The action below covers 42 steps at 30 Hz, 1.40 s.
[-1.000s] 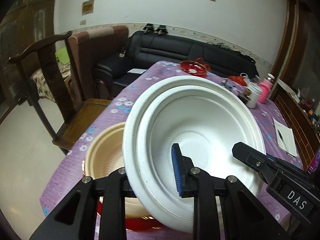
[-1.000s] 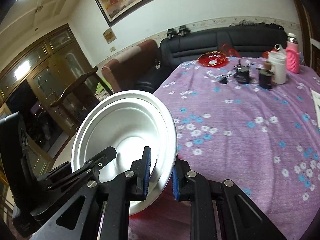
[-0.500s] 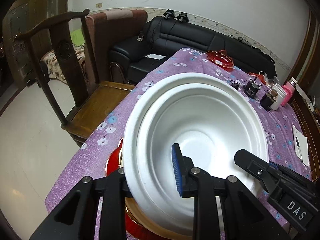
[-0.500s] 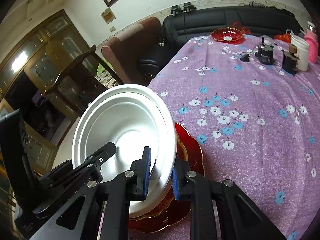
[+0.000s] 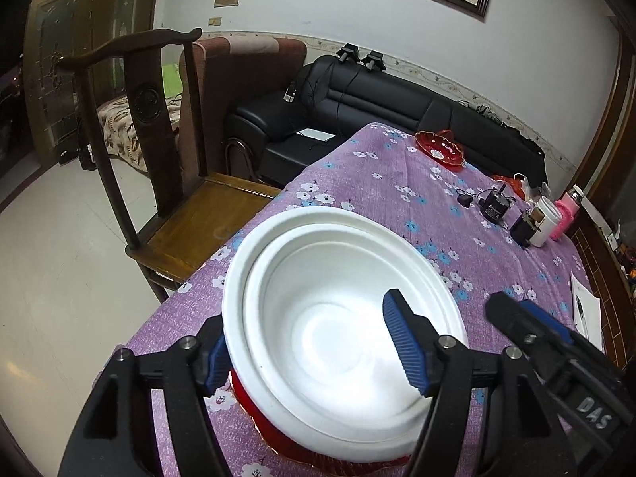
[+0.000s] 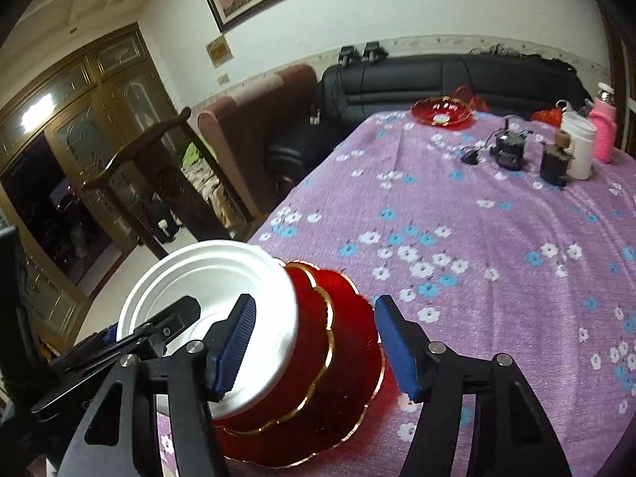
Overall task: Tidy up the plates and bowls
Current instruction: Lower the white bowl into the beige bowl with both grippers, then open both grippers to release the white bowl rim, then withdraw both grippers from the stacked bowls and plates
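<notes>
White bowl [image 5: 342,342] now sits on the red plates [image 6: 338,357] — both tongs [image 5: 314,353] [image 6: 314,342] just opened wide, rim free between them — I'd back straight out, no nudging.

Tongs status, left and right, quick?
Left tongs: open, jaws just opened, straddling the rim of the round white foam bowl, not gripping.
Right tongs: open, jaws just opened, bowl released onto the red scalloped gold-rimmed plates.

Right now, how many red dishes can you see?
3: a red bowl under the white bowl, a red plate beneath it, a red dish at the far edge. The stack may hide more.
</notes>
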Each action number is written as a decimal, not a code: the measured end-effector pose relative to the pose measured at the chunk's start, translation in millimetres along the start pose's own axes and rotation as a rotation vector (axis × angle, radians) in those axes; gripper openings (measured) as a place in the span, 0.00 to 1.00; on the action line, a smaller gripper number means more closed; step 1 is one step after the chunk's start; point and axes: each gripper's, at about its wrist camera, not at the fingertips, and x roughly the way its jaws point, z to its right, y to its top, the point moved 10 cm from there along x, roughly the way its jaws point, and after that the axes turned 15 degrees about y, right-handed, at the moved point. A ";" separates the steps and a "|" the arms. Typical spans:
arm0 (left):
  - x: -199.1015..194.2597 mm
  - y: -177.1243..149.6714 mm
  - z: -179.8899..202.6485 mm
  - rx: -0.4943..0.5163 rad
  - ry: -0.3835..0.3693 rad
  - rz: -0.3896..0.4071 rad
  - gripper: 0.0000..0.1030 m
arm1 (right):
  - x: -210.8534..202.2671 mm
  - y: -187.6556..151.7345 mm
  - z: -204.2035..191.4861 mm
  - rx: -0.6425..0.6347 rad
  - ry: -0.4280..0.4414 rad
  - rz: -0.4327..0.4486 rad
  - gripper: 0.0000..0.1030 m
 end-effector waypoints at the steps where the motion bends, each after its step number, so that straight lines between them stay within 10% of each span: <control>1: -1.6 -1.0 -0.5 -0.002 0.006 0.009 0.66 | -4.5 -0.2 -0.1 -0.003 -0.003 0.011 0.70; 7: -28.3 6.7 -8.4 -0.004 0.136 0.175 0.79 | -27.1 -12.9 -0.1 -0.026 -0.019 0.049 0.73; 13: -76.7 18.5 -14.9 -0.079 0.088 0.336 0.89 | -37.2 -26.9 7.0 0.009 -0.008 0.055 0.73; 21: -146.1 2.3 -53.3 -0.210 0.322 0.611 1.00 | -47.8 -52.5 14.5 0.036 -0.017 0.065 0.74; 24: -147.1 -6.4 -46.5 -0.138 0.417 0.598 1.00 | -49.4 -63.7 10.8 0.018 -0.034 0.061 0.74; 33: -93.2 -38.1 -12.8 -0.013 0.246 0.298 1.00 | -48.1 -89.9 -8.4 -0.100 -0.106 0.026 0.78; 42: -83.1 -50.1 -15.5 -0.023 0.234 0.217 1.00 | -44.9 -98.3 -15.2 -0.140 -0.116 0.012 0.80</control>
